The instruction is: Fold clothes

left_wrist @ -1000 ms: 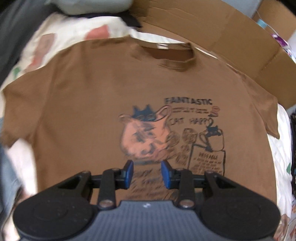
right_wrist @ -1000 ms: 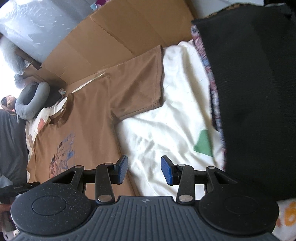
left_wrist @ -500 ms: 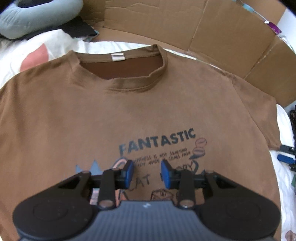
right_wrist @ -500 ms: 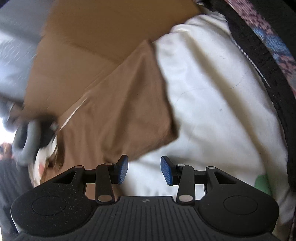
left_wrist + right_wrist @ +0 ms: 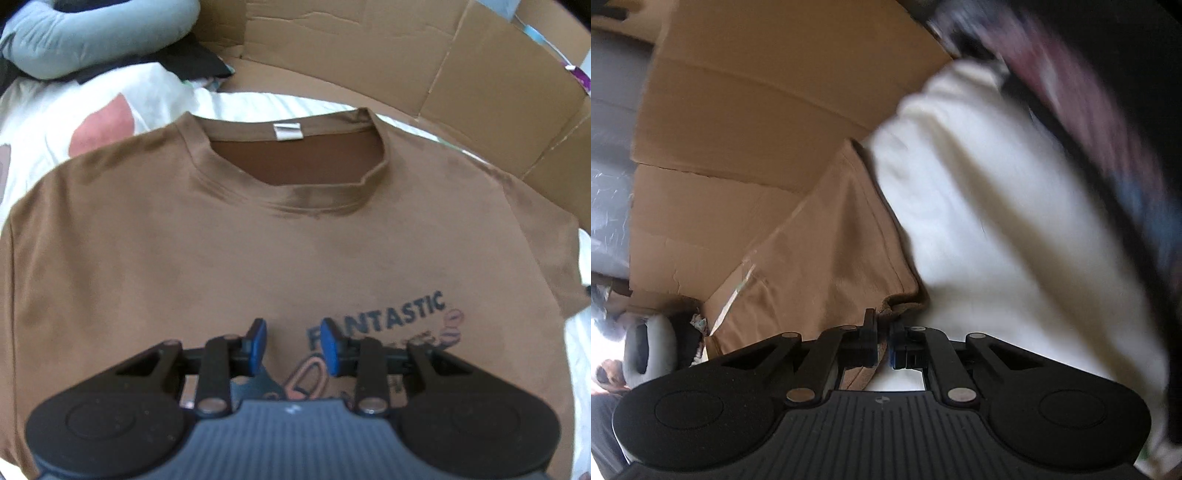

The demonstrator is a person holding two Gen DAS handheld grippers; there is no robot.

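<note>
A brown T-shirt point(image 5: 229, 258) lies flat on a white bedsheet point(image 5: 258, 103), front up, with the dark word FANTASTIC point(image 5: 399, 310) printed on its chest and a white label in the collar point(image 5: 287, 131). My left gripper point(image 5: 293, 339) hovers over the chest below the neckline, its blue pads apart with nothing between them. In the right wrist view the shirt's sleeve point(image 5: 827, 251) runs up toward the cardboard. My right gripper point(image 5: 882, 332) is shut on the sleeve's hem corner, which is bunched between the pads.
Flattened cardboard point(image 5: 406, 62) point(image 5: 746, 110) lines the far side of the bed. A grey neck pillow point(image 5: 99, 33) and dark cloth lie at the back left. Dark patterned fabric point(image 5: 1108, 129) borders the white sheet point(image 5: 997, 240) on the right.
My left gripper has travelled up the shirt from the cat print to the chest near the collar. My right gripper moved in on the sleeve and closed on its hem corner.
</note>
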